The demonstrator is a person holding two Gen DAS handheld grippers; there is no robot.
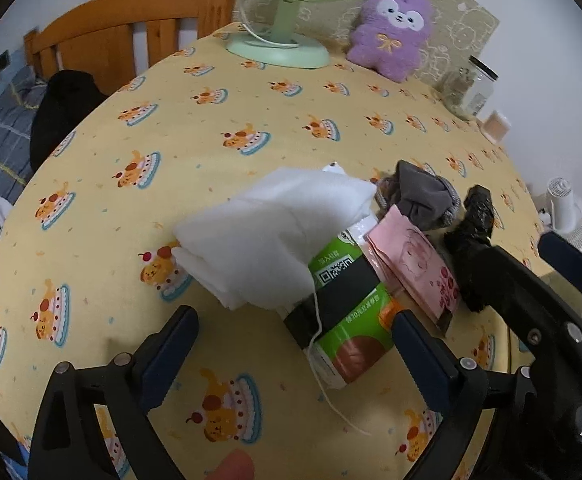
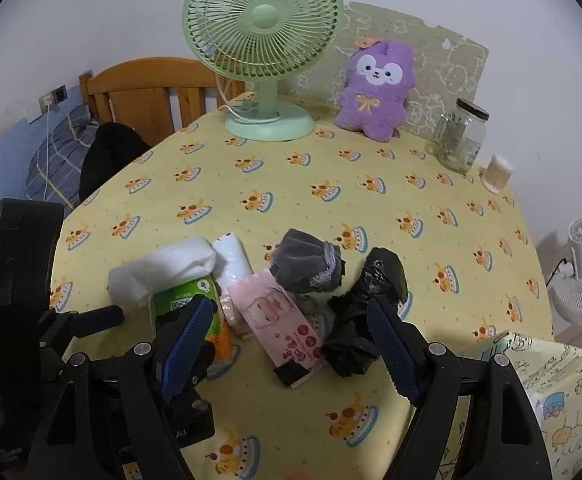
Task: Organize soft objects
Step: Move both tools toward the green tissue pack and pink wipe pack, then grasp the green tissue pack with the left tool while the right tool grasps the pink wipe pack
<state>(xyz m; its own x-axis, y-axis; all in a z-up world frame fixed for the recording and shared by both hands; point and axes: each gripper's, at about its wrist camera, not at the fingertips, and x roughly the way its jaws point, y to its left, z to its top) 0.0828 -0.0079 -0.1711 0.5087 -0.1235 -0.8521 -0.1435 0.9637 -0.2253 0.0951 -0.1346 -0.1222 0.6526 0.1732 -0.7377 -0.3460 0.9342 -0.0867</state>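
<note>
A heap of soft things lies on the yellow tablecloth (image 1: 219, 128). In it are a folded white cloth (image 1: 275, 236) draped over a green pack (image 1: 347, 320), a pink tissue pack (image 1: 415, 268), a grey fabric bundle (image 1: 423, 196) and a crumpled black bag (image 1: 475, 240). My left gripper (image 1: 295, 356) is open, and the near end of the green pack lies between its fingers without touching them. My right gripper (image 2: 291, 348) is open too, hanging over the pink tissue pack (image 2: 283, 324), with the black bag (image 2: 367, 304) by its right finger. A white tissue pack (image 2: 233, 264) lies behind.
At the back of the table stand a green fan (image 2: 267, 120), a purple plush (image 2: 375, 88), a glass jar (image 2: 461, 136) and a small swab tub (image 2: 498, 174). A patterned box (image 2: 551, 392) sits at the near right. A wooden headboard (image 2: 143, 88) lies beyond the left edge.
</note>
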